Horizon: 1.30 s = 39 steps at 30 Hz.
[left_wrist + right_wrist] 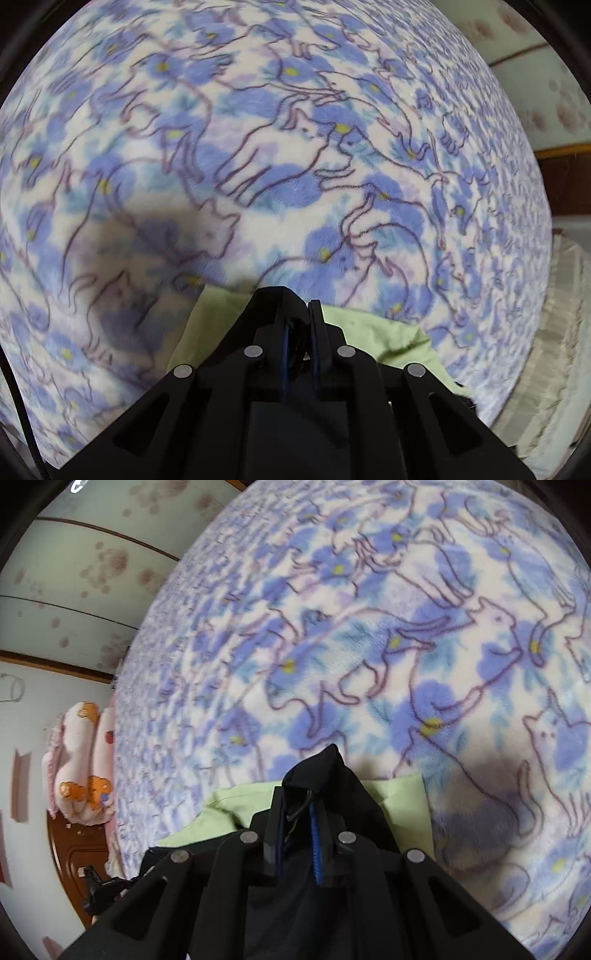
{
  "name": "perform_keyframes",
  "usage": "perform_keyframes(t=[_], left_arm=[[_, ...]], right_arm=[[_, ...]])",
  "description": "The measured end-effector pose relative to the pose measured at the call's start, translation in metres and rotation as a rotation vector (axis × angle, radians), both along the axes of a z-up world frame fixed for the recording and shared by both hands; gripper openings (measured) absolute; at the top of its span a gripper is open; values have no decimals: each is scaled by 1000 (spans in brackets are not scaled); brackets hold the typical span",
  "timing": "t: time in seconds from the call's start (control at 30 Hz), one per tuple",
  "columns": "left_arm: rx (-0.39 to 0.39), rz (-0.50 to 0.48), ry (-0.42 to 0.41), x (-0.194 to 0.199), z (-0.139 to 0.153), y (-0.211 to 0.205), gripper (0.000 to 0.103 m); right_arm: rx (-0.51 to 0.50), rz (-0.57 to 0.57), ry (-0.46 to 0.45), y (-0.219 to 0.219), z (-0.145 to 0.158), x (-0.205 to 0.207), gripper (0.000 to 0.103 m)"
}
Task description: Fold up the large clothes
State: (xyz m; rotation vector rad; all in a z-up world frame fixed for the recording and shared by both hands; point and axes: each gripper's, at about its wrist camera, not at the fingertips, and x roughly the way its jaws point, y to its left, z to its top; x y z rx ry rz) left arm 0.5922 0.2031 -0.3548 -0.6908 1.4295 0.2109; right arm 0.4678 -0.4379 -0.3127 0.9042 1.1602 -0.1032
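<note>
fills most of both views: a bed [546,332] under a fleece blanket [258,166] printed with blue flowers and outlined cats. beyond the blanket edge, pale wallpaper [74,572] with paw prints over a dark wood rail; in the right wrist view a pink plush pillow [81,753] with orange figures by a brown wooden headboard [74,853].

lying on the blanket just ahead of both grippers: a light green cloth [376,332], part of it covered by the gripper bodies. black garment [325,775] bunched and pinched at the right gripper [303,812], fabric poking past the fingertips in a peak and draping back over the gripper body; a blue cord running between the fingers. jaws nearly closed on that fabric.

left gripper [299,314] likewise almost fully closed, a thin dark layer and a blue strip caught between its fingers, tips over the green cloth.

long axis of the garment not readable from here; only the gripped folds visible, the peak in the right wrist view pointing up the frame toward the blanket.
</note>
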Motion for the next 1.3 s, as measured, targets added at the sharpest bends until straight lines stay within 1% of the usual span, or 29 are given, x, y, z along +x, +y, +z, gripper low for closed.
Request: perform_keyframes(t=[0.1, 0.27, 0.33, 0.37, 0.43, 0.47, 0.5, 0.53, 0.6, 0.63, 0.67, 0.7, 0.8, 0.87, 0.97, 1.07, 1.13, 1.2, 1.27, 1.3], left_arm=[[19, -13, 2, 10, -10, -6, 7], [32, -3, 11, 20, -33, -7, 9], [39, -2, -12, 22, -33, -8, 9], [46, -8, -24, 22, -30, -7, 11], [75, -28, -73, 23, -16, -10, 18], [88, -37, -91, 23, -8, -11, 24], [109, -49, -124, 23, 4, -14, 24], [129, -63, -157, 23, 17, -17, 24], [178, -89, -181, 22, 40, -26, 25], [197, -100, -202, 18, 54, -33, 25], [200, -112, -220, 15, 64, -38, 27], [193, -128, -248, 9, 76, -46, 29], [171, -168, -334, -19, 108, -71, 45], [179, -231, -381, -43, 126, -88, 46], [196, -309, -405, -78, 139, -109, 46], [162, -387, -394, -113, 141, -129, 46], [127, -461, -387, -138, 136, -145, 46], [112, -501, -402, -162, 129, -155, 46], [75, -530, -403, -181, 117, -164, 46], [51, -544, -395, -190, 108, -169, 45]], right_arm=[[-28, 10, -10, 1, -6, 7, 12], [-34, 5, -16, 2, -20, 13, 13], [-32, -7, -31, 2, -20, 13, 15], [-39, -13, -47, 2, -17, 11, 15], [-81, 7, -55, 7, -8, 11, 17], [-107, 21, -59, 10, -1, 12, 18], [-132, 31, -69, 13, 7, 13, 21], [-159, 37, -87, 16, 17, 13, 27], [-260, 30, -152, 22, 44, 9, 36], [-306, 24, -180, 27, 58, 5, 39], [-327, 23, -200, 32, 68, 3, 40], [-332, 21, -232, 39, 82, -2, 40], [-312, 4, -313, 64, 113, -20, 40], [-330, 9, -342, 84, 127, -35, 40], [-368, 68, -369, 122, 143, -58, 40], [-362, 178, -397, 161, 145, -84, 40], [-359, 246, -406, 188, 140, -103, 40], [-343, 308, -412, 211, 130, -123, 39], [-318, 379, -438, 234, 120, -140, 30], [-313, 402, -444, 242, 115, -145, 21]])
